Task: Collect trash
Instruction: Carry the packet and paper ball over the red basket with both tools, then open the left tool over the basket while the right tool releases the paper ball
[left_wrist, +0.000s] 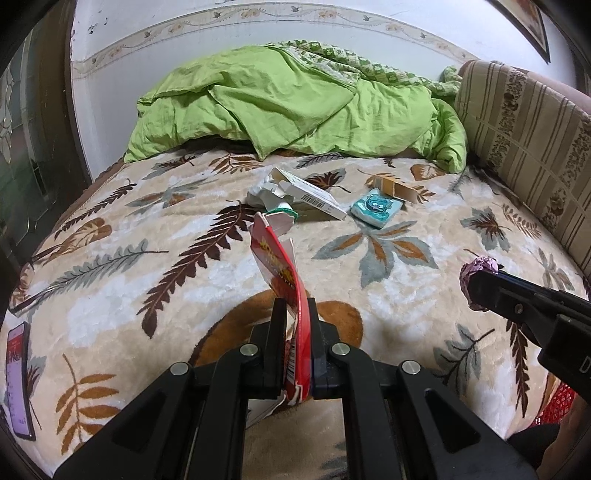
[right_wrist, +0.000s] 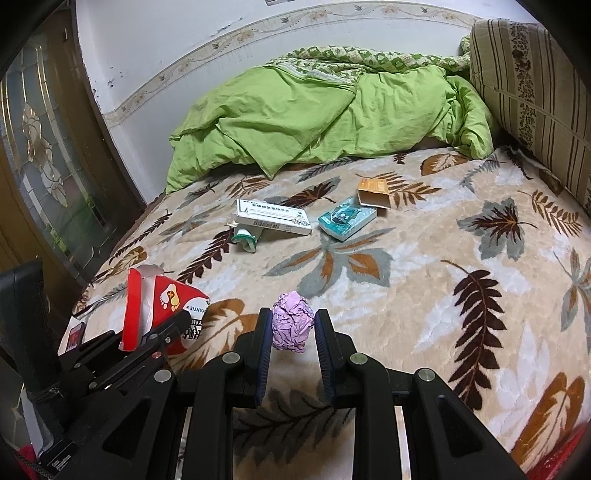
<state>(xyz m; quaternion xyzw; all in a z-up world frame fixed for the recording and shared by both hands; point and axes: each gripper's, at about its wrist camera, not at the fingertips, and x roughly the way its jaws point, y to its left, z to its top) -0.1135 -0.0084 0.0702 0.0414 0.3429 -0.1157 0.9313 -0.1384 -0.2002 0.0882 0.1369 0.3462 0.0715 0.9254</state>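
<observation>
Plush leaf-print blanket (right_wrist: 424, 295); left fingers (left_wrist: 295, 306) pinch flattened red carton (left_wrist: 275, 258), right fingers (right_wrist: 291, 317) clamp crumpled purple wad (right_wrist: 293, 321).

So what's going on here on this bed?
Someone is clearing trash off the bed's leaf-patterned blanket with two hand-held grippers. The left gripper is shut on a flattened red carton; the right gripper is shut on a crumpled purple paper ball. A white medicine box, a teal tissue pack and a small orange box lie further back.
</observation>
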